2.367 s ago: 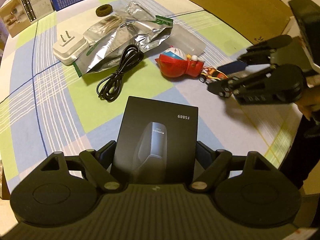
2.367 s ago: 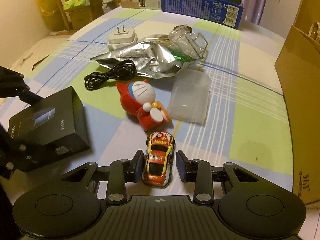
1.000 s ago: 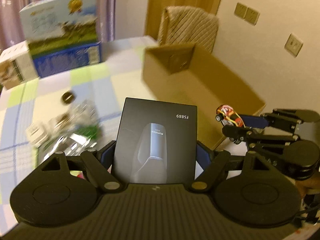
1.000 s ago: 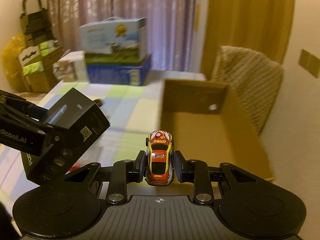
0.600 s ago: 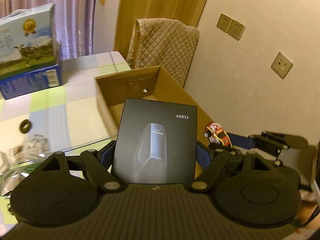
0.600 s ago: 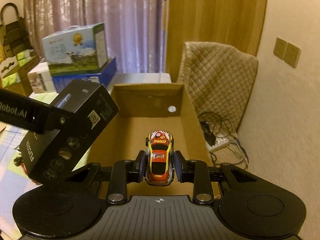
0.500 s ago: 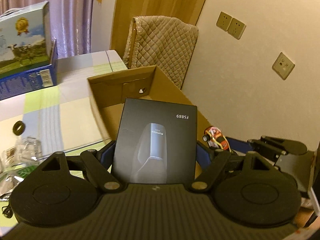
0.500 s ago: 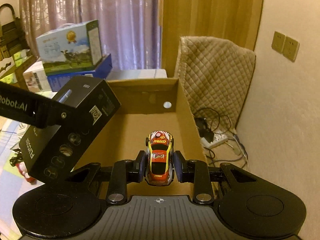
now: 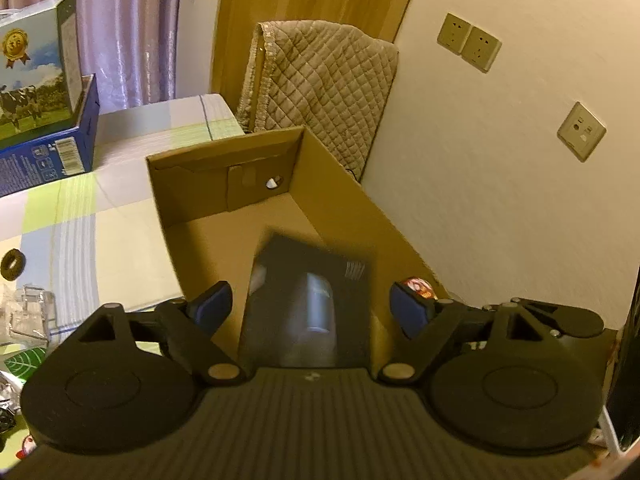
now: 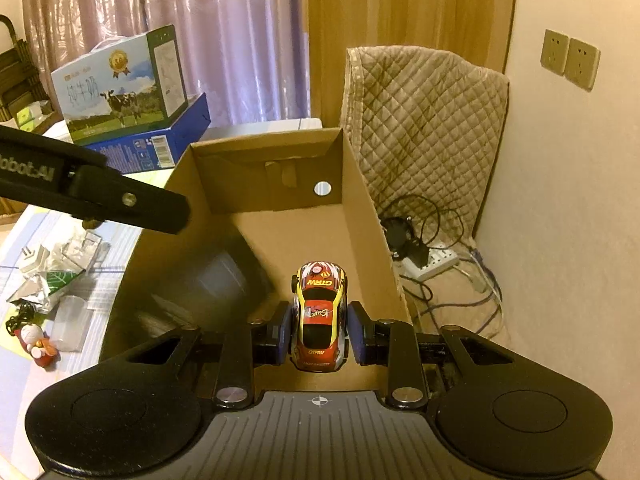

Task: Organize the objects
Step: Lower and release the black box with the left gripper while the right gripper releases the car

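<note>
My left gripper [image 9: 310, 298] hangs over the open cardboard box [image 9: 224, 176], its jaws opening. The black product box [image 9: 304, 320] sits blurred between and below the blue pads, free of both, dropping inside the carton. In the right wrist view it is a dark blur [image 10: 216, 280] on the carton's left side, under a left finger [image 10: 120, 200]. My right gripper [image 10: 319, 332] is shut on the red and yellow toy car [image 10: 319, 304], held above the carton's floor near its right wall [image 10: 360, 216]. The car's nose [image 9: 416, 286] peeks past my left gripper's right pad.
A milk carton case [image 10: 116, 84] stands on a blue box [image 10: 160, 148] behind the cardboard box. A quilted chair [image 10: 420, 120] and a power strip with cables [image 10: 432, 260] lie to the right. Foil bags, a white plug [image 10: 34, 258] and a red figure toy [image 10: 34, 344] lie on the checked tablecloth.
My left jaws spread and the black box slipped out of them, down into the carton. Both grippers moved further over the carton. The toy car stays gripped.
</note>
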Demonstrator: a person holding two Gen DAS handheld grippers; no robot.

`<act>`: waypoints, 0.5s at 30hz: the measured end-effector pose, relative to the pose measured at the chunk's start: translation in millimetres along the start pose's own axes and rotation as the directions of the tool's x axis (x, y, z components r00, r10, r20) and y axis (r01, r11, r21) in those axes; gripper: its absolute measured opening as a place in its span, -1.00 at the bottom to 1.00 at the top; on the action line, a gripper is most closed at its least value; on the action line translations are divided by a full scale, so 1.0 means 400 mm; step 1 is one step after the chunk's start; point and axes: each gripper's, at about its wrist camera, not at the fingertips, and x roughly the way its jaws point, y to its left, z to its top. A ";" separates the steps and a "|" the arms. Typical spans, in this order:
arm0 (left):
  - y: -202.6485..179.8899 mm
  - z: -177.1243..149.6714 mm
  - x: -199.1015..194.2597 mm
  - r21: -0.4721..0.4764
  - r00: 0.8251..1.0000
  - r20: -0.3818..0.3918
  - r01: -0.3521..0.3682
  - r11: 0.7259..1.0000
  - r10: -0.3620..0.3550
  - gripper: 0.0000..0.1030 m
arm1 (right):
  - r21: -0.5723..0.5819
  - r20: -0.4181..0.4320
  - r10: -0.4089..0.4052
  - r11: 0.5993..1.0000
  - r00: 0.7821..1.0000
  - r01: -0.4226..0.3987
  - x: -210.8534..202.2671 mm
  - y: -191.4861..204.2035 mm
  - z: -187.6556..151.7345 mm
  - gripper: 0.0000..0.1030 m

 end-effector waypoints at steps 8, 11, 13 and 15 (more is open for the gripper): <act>0.046 -0.023 -0.033 -0.029 0.999 0.013 -0.030 0.999 0.030 0.62 | 0.012 0.008 0.014 1.000 1.000 -0.014 0.002 0.007 0.006 -0.47; 0.062 -0.031 -0.048 -0.038 0.999 0.015 -0.035 0.999 0.036 0.62 | 0.016 0.011 0.015 1.000 1.000 -0.015 0.005 0.012 0.012 -0.47; 0.071 -0.036 -0.057 -0.046 0.999 0.018 -0.041 0.998 0.042 0.62 | 0.029 0.019 0.037 0.999 0.999 -0.037 0.009 0.009 0.013 -0.46; 0.078 -0.040 -0.064 -0.045 0.999 0.020 -0.048 0.998 0.049 0.62 | 0.038 0.031 0.028 0.999 0.999 -0.029 0.007 0.008 0.013 -0.11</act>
